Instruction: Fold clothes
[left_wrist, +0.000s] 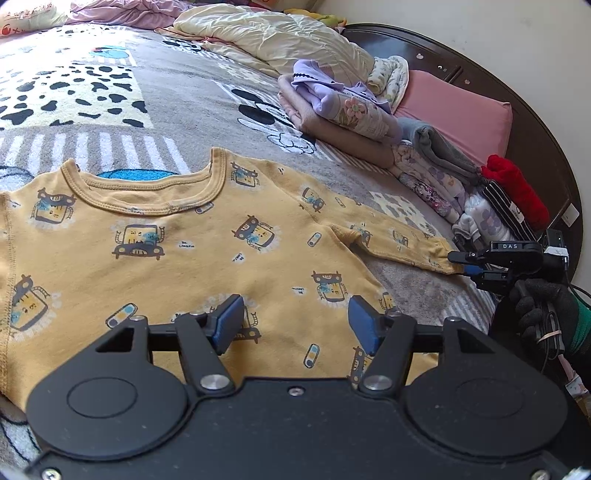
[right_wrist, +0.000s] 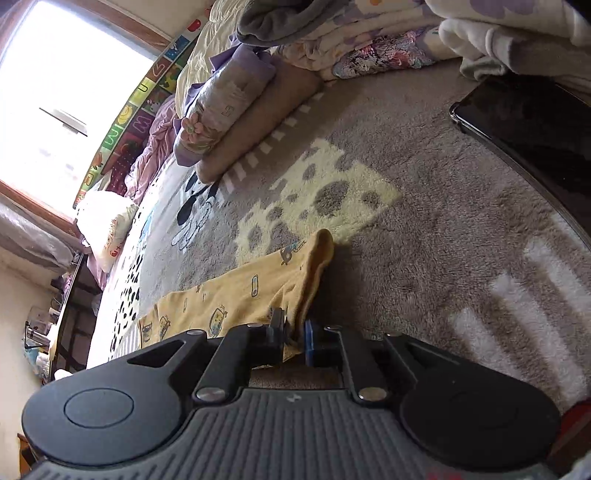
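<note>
A yellow shirt (left_wrist: 207, 251) printed with cartoon cars lies flat, front up, on a grey patterned blanket (left_wrist: 177, 92) covering the bed, its neckline toward the far side. The left gripper (left_wrist: 295, 325) hovers low over the shirt's lower body, its blue pads (left_wrist: 229, 323) spread wide with nothing between them. The right gripper (right_wrist: 293, 338) is closed on the cuff of the sleeve (right_wrist: 236, 295), which stretches away from the shirt's body along the blanket; in the left wrist view the same gripper (left_wrist: 458, 262) meets the sleeve end at the right, held by a hand (left_wrist: 543, 314) in a black glove. Stacks of folded clothes (left_wrist: 351, 110) sit on the blanket beyond the sleeve, beside a pink pillow (left_wrist: 454, 114). A dark phone (right_wrist: 524, 129) lies on the blanket near the stacks.
</note>
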